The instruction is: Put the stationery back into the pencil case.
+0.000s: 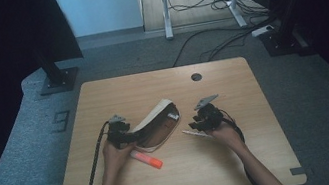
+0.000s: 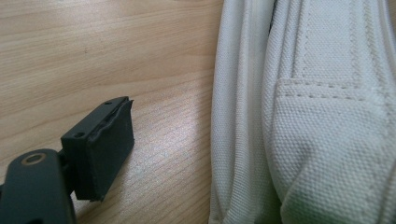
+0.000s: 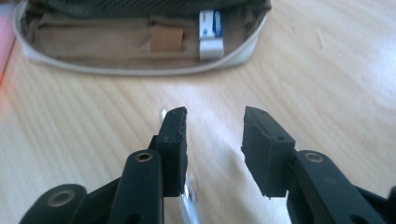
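Note:
A beige canvas pouch [image 1: 156, 124] lies open in the middle of the table, its flap raised. My left gripper [image 1: 131, 137] sits at the pouch's left end. In the left gripper view one black pad [image 2: 109, 149] stands clear of the pouch's stitched wall [image 2: 299, 140], and the other jaw is hidden behind the fabric. My right gripper [image 3: 215, 116] is open to the right of the pouch, with nothing between its pads. A thin silvery pen [image 3: 187, 198] lies blurred on the wood under its left jaw. A white and blue eraser [image 3: 210, 35] sits inside the pouch.
An orange-red marker [image 1: 147, 158] lies on the table [image 1: 245, 160] just in front of the pouch, beside the person's left hand. A round cable hole [image 1: 196, 77] is near the far edge. Cables trail from both grippers toward the front edge.

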Available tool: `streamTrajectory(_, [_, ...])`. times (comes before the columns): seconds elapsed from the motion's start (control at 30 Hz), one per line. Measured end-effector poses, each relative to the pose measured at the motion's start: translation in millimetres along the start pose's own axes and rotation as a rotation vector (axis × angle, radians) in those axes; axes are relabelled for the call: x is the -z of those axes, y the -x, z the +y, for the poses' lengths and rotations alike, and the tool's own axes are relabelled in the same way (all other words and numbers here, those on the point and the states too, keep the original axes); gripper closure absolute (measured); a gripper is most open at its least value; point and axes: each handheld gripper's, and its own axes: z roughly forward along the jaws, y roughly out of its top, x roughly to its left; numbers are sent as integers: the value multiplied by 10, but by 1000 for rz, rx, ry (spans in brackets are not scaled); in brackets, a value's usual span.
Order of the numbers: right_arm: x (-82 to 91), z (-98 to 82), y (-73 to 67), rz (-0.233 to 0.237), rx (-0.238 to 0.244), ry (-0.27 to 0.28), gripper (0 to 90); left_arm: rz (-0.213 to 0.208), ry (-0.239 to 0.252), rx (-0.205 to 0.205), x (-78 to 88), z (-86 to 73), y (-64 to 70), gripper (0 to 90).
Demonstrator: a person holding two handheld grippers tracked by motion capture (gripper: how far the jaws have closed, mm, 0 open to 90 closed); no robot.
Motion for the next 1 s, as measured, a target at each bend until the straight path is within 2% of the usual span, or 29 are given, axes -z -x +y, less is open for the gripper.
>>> streamTrajectory(0.23, [114, -237, -5, 8, -8, -12, 646, 1, 0, -1, 0, 0, 0, 145])
streamTrajectory(0.63, [255, -514, 16, 14, -8, -18, 659, 1, 0, 1, 1, -1, 1, 145])
streamTrajectory(0.7, [262, -526, 21, 16, -2, -23, 662, 2, 0, 1, 0, -1, 2, 145])
streamTrajectory(0.83, [258, -589, 7, -8, 25, -49, 693, 2, 0, 1, 0, -1, 2, 145])
streamTrajectory(0.9, [258, -598, 0, -10, 30, -41, 699, 1, 0, 1, 1, -1, 2, 145])
streamTrajectory(1.0, [260, -614, -21, -5, 31, -31, 756, 1, -1, -1, 1, -2, 1, 145])
